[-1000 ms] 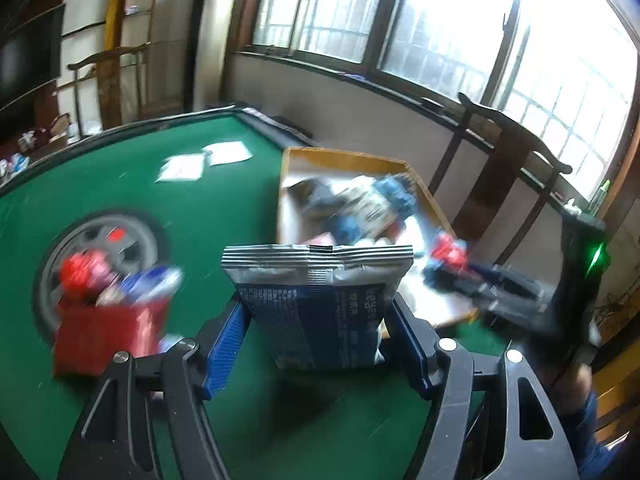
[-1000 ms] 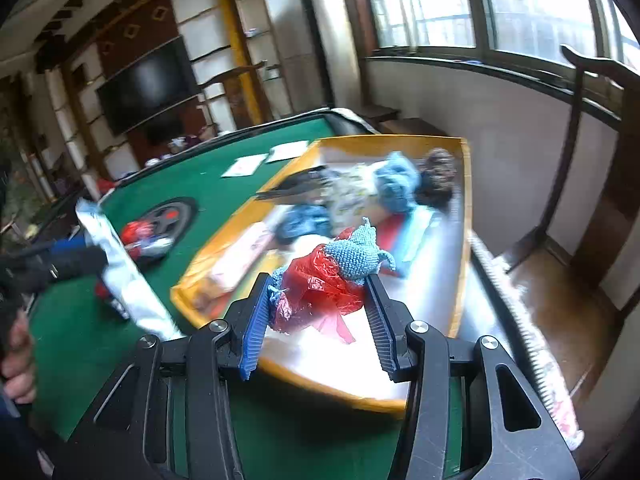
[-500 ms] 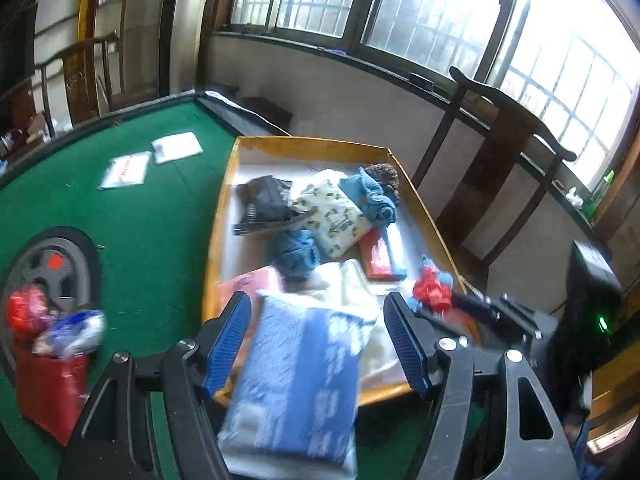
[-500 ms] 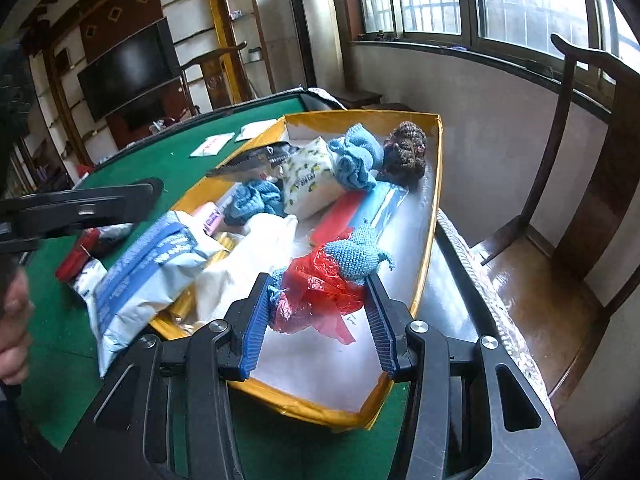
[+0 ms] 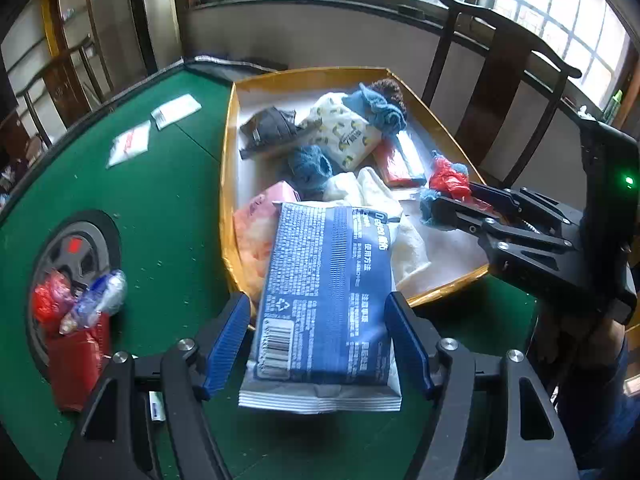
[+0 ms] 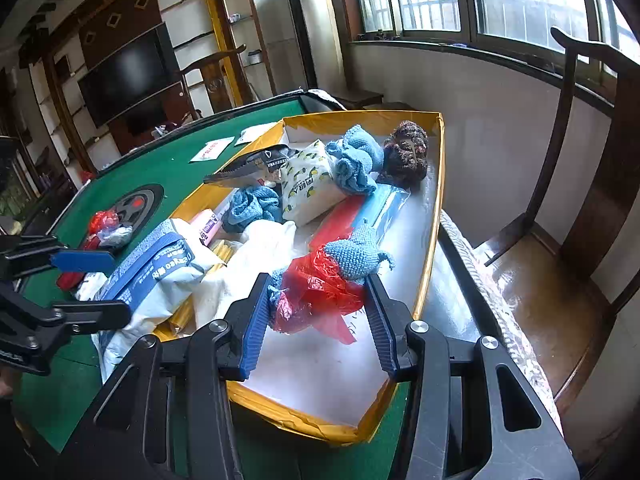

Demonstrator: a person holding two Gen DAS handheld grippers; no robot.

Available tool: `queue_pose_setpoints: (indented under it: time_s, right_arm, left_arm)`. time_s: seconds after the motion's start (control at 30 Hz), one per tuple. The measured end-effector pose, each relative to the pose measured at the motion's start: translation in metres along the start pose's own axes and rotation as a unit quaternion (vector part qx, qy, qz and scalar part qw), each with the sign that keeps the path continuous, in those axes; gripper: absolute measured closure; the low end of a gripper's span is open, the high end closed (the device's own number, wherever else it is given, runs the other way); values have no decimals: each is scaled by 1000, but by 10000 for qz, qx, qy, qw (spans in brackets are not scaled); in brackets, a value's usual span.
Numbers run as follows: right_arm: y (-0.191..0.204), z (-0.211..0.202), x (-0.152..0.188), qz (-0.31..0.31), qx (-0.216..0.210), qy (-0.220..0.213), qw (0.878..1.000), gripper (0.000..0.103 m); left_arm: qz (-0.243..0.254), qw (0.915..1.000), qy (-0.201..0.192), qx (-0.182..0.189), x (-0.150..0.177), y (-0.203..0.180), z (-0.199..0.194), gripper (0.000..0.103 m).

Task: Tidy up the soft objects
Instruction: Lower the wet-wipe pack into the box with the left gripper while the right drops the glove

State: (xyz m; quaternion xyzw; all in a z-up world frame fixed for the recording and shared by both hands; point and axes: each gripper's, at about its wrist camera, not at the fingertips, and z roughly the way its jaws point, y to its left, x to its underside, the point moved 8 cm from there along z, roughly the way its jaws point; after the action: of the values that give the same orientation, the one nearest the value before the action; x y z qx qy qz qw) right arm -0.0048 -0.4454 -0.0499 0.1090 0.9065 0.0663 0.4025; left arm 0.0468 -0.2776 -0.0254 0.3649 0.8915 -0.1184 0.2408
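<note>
We see the blue and white wipes pack (image 5: 326, 300) lying flat between the blue pads of the left gripper (image 5: 320, 344), its far end resting over the near left edge of the yellow tray (image 5: 228, 184) and its near end overhanging the green desk (image 5: 160, 200). The pack fills the whole gap and the left gripper appears to be holding it by its sides, though we cannot be sure from this view how firmly the pads press. On the right, the right gripper (image 6: 316, 320) is closed at a medium width on a bundle of red plastic and blue knit (image 6: 332, 268), held over the bare white floor at the near right of the tray. Further into the tray we find a white cloth (image 6: 256, 252), a pink pack (image 5: 260, 216), a blue knit piece (image 6: 252, 204), a lemon-print tissue pack (image 6: 308, 188), a light blue cloth (image 6: 356, 160), a dark brown knit piece (image 6: 406, 152) in the far right corner and a black item (image 5: 272, 128) at the far left. Out on the desk, left of the tray, stands a red box (image 5: 78, 364) stuffed with red and blue wrappers, and two white paper packets (image 5: 152, 128) lie farther away.
</note>
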Motion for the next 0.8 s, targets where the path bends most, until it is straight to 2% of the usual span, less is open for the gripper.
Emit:
queue_pose_setpoints:
  time_s: [0.2, 0.47, 0.63, 0.8]
  right_arm:
    - [0, 0, 0, 18, -21, -2, 10000, 57]
    - [1, 1, 1, -44, 60, 30, 10000, 57]
    - [-1, -1, 1, -18, 88, 41, 10000, 57]
    - [-3, -3, -2, -68, 154, 74, 9998, 57]
  left_arm:
    - [-78, 9996, 163, 197, -1, -2, 8, 29]
    - [226, 9987, 454, 105, 8, -13, 23, 25]
    - [82, 9988, 349, 320, -1, -19, 22, 34]
    - [-84, 9979, 317, 564, -20, -26, 24, 34]
